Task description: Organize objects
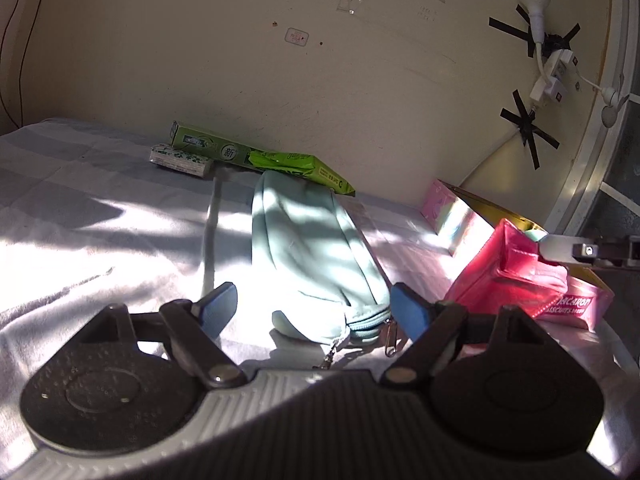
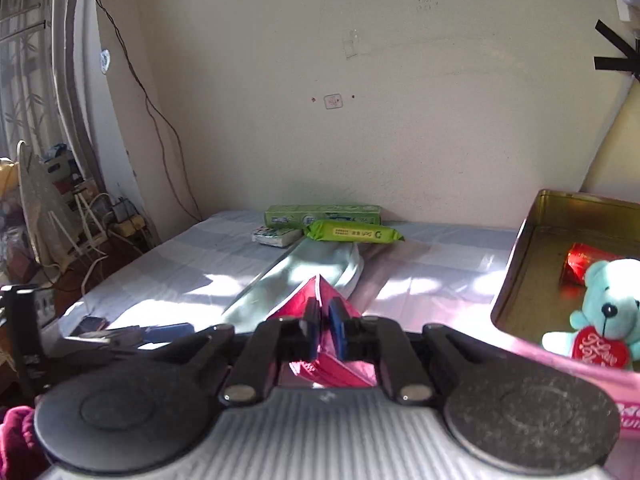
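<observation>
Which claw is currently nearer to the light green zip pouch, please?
Left. The left claw is open with the light green zip pouch's zipper end lying between its fingers. The right claw is off to the pouch's side, shut on the pink packet.

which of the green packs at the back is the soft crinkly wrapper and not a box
The bright green soft pack, lying in front of the long green box and touching the pale pouch. Its ends are crimped; the box has flat, straight edges.
</observation>
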A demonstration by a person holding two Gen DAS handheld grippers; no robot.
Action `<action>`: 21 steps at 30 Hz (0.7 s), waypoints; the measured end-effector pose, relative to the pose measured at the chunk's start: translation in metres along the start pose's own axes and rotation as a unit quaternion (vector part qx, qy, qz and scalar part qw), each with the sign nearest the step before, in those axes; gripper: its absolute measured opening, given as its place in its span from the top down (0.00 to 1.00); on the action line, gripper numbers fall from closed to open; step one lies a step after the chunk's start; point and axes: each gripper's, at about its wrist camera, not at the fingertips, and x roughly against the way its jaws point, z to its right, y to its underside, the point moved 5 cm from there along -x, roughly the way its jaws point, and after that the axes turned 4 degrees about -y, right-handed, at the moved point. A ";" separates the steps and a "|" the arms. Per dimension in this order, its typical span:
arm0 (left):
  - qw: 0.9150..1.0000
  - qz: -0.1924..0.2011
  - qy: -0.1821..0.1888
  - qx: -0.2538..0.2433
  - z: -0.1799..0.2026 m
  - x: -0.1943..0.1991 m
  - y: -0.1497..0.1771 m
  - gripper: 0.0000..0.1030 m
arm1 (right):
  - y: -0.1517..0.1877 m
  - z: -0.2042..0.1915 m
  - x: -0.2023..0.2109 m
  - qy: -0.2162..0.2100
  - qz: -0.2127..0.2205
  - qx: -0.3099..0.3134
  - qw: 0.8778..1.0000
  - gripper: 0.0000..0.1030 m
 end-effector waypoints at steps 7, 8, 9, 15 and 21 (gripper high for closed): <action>1.000 -0.015 -0.001 0.027 -0.006 -0.003 0.000 0.18 | 0.038 0.049 0.052 0.043 0.016 -0.078 0.996 0.93; 0.999 -0.015 -0.004 0.028 -0.006 -0.002 0.000 0.18 | 0.044 0.057 0.055 0.077 0.017 -0.076 0.994 0.93; 0.999 -0.014 -0.005 0.029 -0.006 0.000 0.000 0.18 | 0.049 0.061 0.059 0.089 0.020 -0.075 0.993 0.93; 0.997 -0.039 0.021 0.068 -0.001 0.012 0.006 0.18 | 0.061 0.064 0.069 0.082 0.028 -0.059 0.994 0.82; 0.994 -0.064 0.074 0.055 0.026 0.036 0.008 0.18 | 0.085 0.036 0.050 0.010 -0.039 -0.029 0.999 0.53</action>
